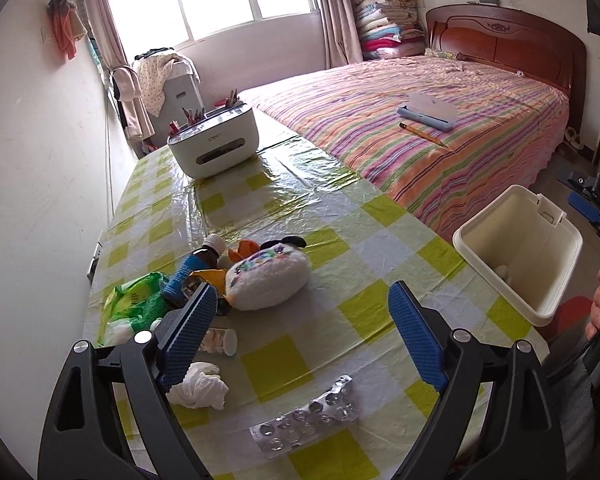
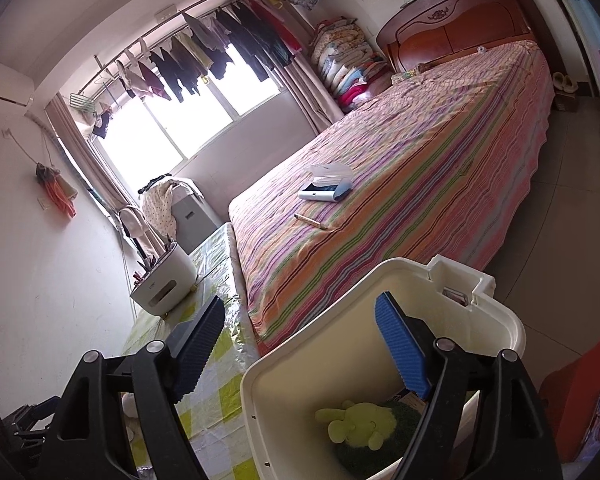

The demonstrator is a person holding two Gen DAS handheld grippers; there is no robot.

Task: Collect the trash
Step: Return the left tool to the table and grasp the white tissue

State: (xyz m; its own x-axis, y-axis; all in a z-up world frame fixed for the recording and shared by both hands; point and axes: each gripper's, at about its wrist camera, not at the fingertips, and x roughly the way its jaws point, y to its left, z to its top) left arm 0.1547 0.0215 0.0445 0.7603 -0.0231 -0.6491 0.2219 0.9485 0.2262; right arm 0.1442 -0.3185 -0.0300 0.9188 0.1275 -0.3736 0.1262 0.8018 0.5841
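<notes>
My left gripper [image 1: 300, 336] is open and empty above the checked table [image 1: 380, 240]. Below it lie a crumpled white tissue [image 1: 200, 386], an empty silver blister pack [image 1: 306, 416] and a small pill bottle [image 1: 220, 342] on its side. Further left are a green plastic bag [image 1: 136, 300], a brown medicine bottle [image 1: 192, 270] and a white plush toy [image 1: 268, 278]. A cream bin [image 1: 516, 256] stands off the table's right edge. My right gripper [image 2: 300, 348] is open and empty over that bin [image 2: 284, 384], which holds a green plush [image 2: 360, 424].
A white desk organizer [image 1: 214, 140] with pens stands at the table's far end. A striped bed [image 1: 420, 120] runs along the table's right side, with a pencil case [image 1: 428, 112] and pencil [image 1: 422, 134] on it. A wall is on the left.
</notes>
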